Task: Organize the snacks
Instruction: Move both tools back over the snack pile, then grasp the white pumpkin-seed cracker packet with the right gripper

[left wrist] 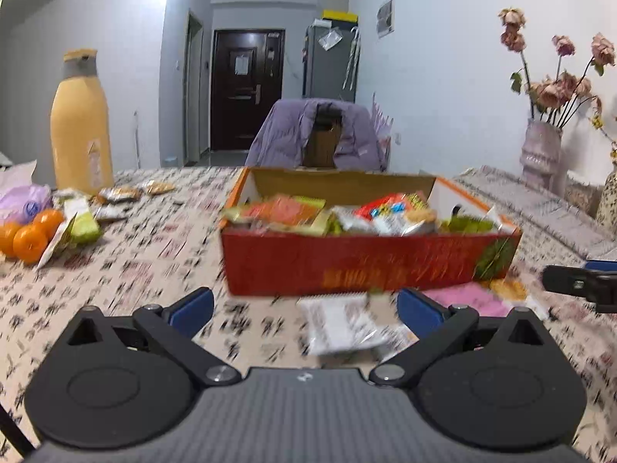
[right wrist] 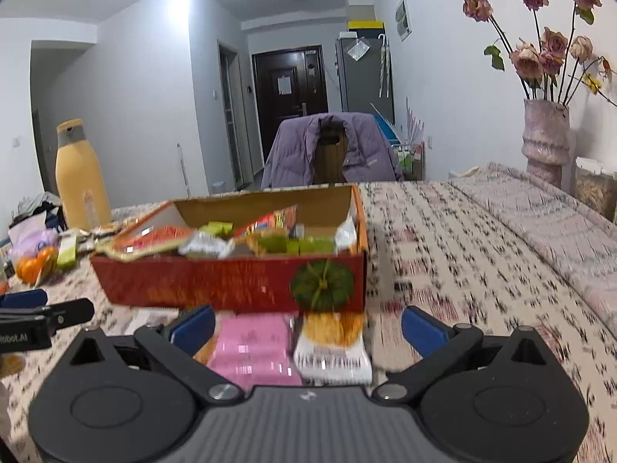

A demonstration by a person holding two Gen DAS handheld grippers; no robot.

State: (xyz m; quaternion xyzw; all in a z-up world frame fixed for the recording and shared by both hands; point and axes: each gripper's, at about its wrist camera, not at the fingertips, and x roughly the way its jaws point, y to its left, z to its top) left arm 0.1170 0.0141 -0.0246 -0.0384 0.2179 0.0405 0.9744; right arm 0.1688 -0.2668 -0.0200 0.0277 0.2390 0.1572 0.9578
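It is a home, a dining room: a table with patterned cloth (right wrist: 443,231), a vase of dried roses (right wrist: 545,139), a jacket over a chair (right wrist: 297,154), a dark entrance door (right wrist: 289,81), a fridge (right wrist: 362,73).

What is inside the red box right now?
The red box holds a loose heap of snack packets: orange-red, green and silvery wrappers reach about rim height. Anything beneath that top layer, and the box floor, is covered and cannot be seen.

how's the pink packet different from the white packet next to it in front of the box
The pink packet is plain pink all over; the white packet is white below with an orange picture on top. The pink packet lies nearer the left gripper, the white packet farther right. Both lie flat on the tablecloth, outside the red box.
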